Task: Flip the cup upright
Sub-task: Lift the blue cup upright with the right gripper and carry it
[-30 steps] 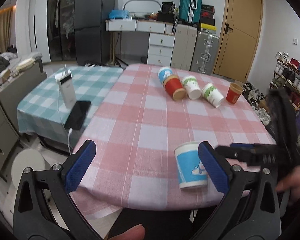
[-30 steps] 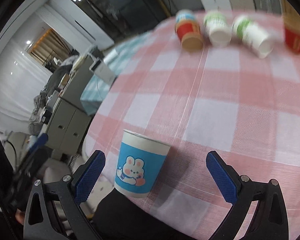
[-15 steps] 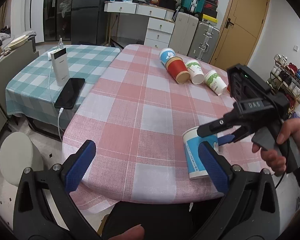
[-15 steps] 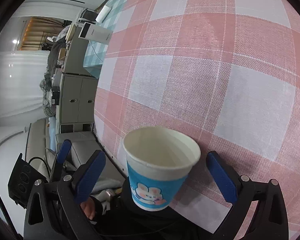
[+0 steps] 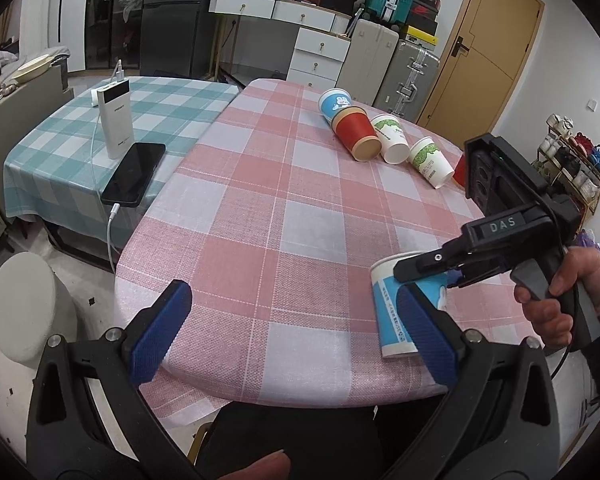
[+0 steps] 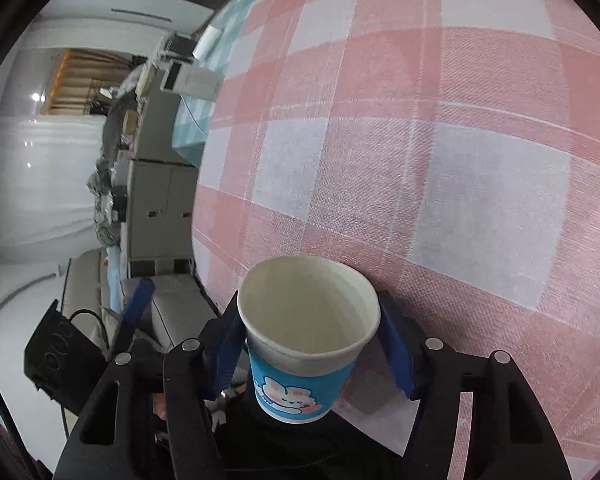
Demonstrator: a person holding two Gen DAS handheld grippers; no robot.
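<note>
Gripping blue cup (image 6: 306, 344), right gripper (image 6: 308, 336) faces toppled cups (image 5: 384, 140).

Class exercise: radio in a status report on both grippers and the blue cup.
Right gripper shut on blue cup, mouth up. Left gripper open, empty. Nothing obstructing.

Blue bunny-print paper cup (image 6: 306, 340), upright, empty, near table edge
</note>
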